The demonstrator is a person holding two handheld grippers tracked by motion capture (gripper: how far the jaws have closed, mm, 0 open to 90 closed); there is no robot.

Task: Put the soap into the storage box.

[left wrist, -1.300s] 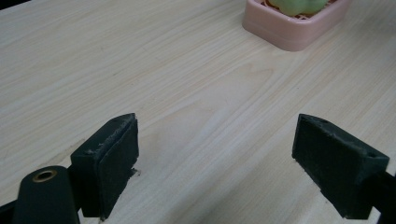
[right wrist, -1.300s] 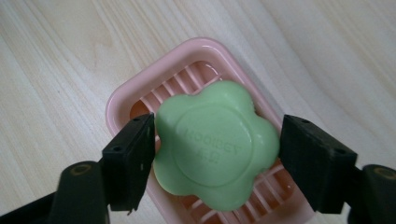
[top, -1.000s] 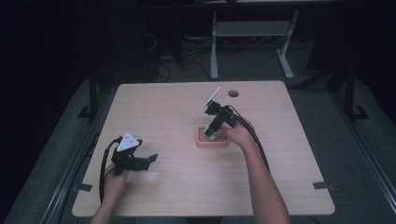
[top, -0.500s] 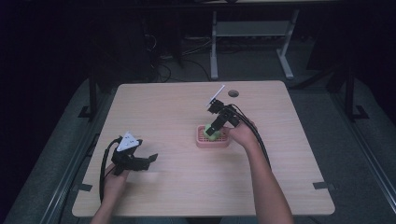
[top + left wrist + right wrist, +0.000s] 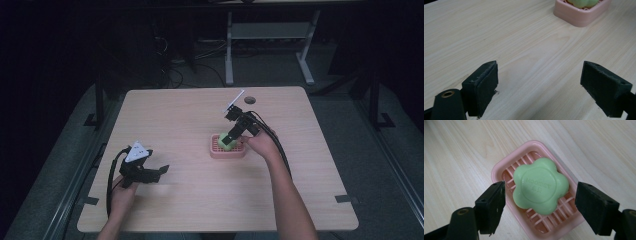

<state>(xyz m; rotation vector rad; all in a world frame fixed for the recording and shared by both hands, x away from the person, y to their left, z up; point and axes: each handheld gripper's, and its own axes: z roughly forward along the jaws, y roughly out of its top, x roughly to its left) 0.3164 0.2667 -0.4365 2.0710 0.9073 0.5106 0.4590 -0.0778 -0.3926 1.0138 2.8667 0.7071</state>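
**Right claw spread over the soap in its dish, left claw idle and released**

In the high view we see a pale wooden table (image 5: 200,200) in the middle of the frame, dark floor all round it, and a white-legged stand (image 5: 270,45) at the upper centre beyond the far edge. A small round dark hole (image 5: 249,100) sits in the tabletop near its upper edge, just right of centre. The wood around the dish is bare, and nothing stands between either claw and it.

At the centre of that view lies a pink soap dish (image 5: 227,151), with a green flower-shaped soap (image 5: 226,141) resting on its slatted floor. In the right gripper view the dish (image 5: 499,171) runs diagonally from upper left to lower right, and the soap (image 5: 540,185), stamped with raised lettering we cannot read surely, lies across its middle. In the left gripper view the dish (image 5: 579,17) shows at the upper right edge, well apart from the jaws.

The right gripper (image 5: 231,137) hangs over the dish, held by a hand coming up from the lower right. Its jaws are released and spread wide, one on either side of the soap, neither touching it.

The left gripper (image 5: 159,172) sits at the lower left of the high view, low over bare wood. Its jaws are likewise spread wide and grasp nothing.
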